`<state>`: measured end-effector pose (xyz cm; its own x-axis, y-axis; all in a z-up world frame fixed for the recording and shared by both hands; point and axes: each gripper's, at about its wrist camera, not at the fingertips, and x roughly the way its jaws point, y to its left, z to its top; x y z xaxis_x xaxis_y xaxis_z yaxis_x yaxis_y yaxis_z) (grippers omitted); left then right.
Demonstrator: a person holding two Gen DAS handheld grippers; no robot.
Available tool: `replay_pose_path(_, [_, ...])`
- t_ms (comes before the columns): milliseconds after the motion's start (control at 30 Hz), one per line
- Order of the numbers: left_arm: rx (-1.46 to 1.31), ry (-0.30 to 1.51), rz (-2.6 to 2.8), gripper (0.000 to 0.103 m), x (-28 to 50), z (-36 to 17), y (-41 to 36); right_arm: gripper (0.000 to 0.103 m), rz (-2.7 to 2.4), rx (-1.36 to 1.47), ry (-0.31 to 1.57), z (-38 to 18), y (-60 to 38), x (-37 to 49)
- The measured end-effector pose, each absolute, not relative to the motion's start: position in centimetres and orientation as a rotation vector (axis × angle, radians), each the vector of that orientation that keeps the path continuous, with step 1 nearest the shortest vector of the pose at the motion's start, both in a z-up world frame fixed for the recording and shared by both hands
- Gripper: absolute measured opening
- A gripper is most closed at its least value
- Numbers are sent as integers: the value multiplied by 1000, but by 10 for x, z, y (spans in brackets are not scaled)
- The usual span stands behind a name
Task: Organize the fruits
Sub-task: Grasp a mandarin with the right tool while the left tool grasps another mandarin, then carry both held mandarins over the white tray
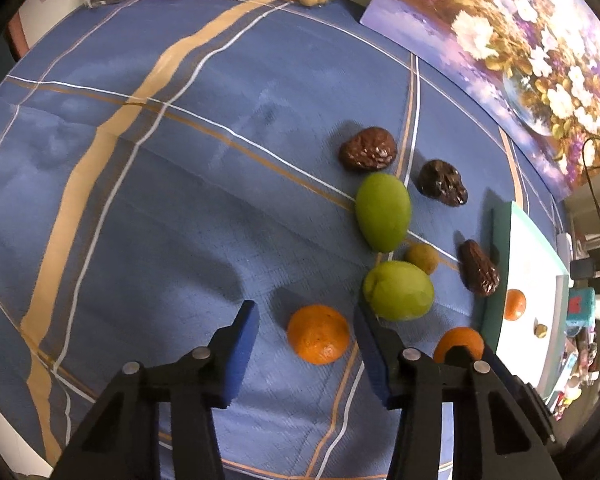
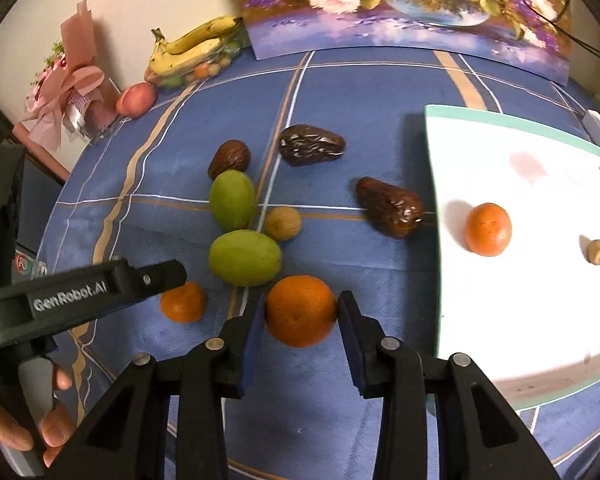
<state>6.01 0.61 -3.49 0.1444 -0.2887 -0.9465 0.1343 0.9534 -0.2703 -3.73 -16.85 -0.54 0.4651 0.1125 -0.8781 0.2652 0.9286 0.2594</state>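
A small orange lies on the blue checked cloth between the blue pads of my left gripper, with a gap on each side, so the jaws are open. My right gripper is shut on a second orange, both pads against it, just left of the white tray. On the tray sit a third orange and a small brown fruit. Beyond the grippers lie two green fruits, a small olive-brown one and three dark wrinkled fruits.
At the back left stand a clear container with bananas, a red fruit and a pink bouquet. A flower painting leans at the back. A hand holds the left tool at lower left.
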Motion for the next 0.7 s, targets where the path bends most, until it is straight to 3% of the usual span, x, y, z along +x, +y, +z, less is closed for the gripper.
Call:
replay_pose_path(200, [-119, 1413, -327, 36, 55, -40, -2, 39, -104, 392, 1075, 0, -176, -42])
replay_pose_path(700, [-164, 1315, -406, 35, 48, -12, -27, 39, -166, 432, 1016, 14, -208, -60])
